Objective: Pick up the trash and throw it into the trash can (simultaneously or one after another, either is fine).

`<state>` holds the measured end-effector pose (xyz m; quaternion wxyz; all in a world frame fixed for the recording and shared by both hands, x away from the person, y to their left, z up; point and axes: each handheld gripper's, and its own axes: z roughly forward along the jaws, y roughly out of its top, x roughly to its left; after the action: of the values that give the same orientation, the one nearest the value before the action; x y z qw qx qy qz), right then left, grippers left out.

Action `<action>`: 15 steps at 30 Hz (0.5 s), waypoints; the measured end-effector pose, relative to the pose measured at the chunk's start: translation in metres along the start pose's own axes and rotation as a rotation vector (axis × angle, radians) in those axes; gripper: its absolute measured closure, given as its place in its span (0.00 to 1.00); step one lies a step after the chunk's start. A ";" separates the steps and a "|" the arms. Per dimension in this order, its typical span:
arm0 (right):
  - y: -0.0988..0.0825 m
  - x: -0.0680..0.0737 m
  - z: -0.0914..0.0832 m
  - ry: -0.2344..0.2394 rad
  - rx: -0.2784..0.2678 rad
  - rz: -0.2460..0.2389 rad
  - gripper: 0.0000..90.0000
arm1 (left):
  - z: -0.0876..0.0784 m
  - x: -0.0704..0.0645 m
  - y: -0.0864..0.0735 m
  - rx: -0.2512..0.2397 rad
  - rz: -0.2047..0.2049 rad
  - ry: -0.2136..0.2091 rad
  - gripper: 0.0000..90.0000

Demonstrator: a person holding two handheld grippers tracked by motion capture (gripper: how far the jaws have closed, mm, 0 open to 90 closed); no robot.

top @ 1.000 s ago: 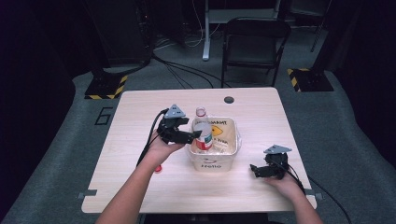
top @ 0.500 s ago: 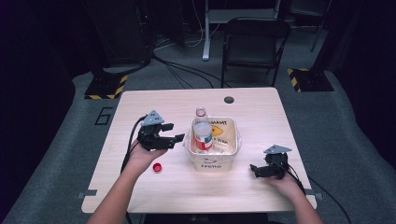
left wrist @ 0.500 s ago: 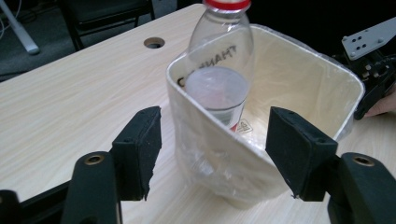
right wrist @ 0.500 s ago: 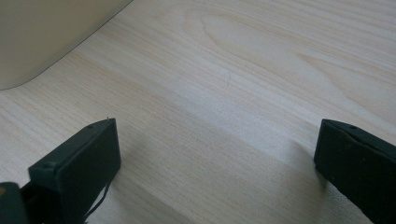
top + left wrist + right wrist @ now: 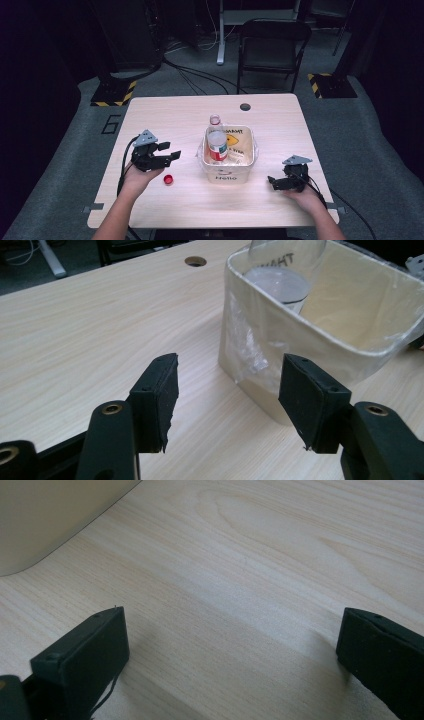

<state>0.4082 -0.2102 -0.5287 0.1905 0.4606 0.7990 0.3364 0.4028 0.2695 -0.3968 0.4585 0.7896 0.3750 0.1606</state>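
My left gripper hangs over the left part of the desk, pointing right toward the bin. Its jaws have just been closing and now stand about half open with nothing between them; in the left gripper view I see bare wood in the gap and the bin's lined wall beyond. The bottle stands upright inside the bin, leaning toward its far-left corner, uncapped as far as I can tell. The small red cap lies on the desk just near of my left gripper, apart from the bin. I judge it is the next thing to collect, which would explain the jaws narrowing to suit something that small.

My right gripper rests low on the near-right part of the desk, beside the bin's right wall, jaws wide apart and empty, wood grain plain between them. I read it as parked out of the way so the left hand has room.
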 end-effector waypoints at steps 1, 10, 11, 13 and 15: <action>0.000 0.000 0.000 0.000 0.000 0.000 0.00 | 0.000 0.002 -0.003 -0.001 -0.004 0.003 0.45; 0.000 0.000 0.000 0.000 0.000 0.000 0.00 | 0.002 0.012 -0.038 0.042 -0.024 0.038 0.49; 0.000 0.000 0.000 0.000 0.000 0.000 0.00 | 0.003 0.013 -0.040 0.047 -0.020 0.043 0.49; 0.000 0.000 0.000 0.000 0.000 -0.001 0.00 | 0.003 0.014 -0.044 0.046 -0.027 0.046 0.49; 0.000 0.000 0.000 0.000 0.000 -0.001 0.00 | 0.003 0.015 -0.049 0.041 -0.035 0.044 0.50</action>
<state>0.4082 -0.2102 -0.5287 0.1909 0.4603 0.7991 0.3364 0.3930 0.2936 -0.4412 0.4365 0.7885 0.4017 0.1623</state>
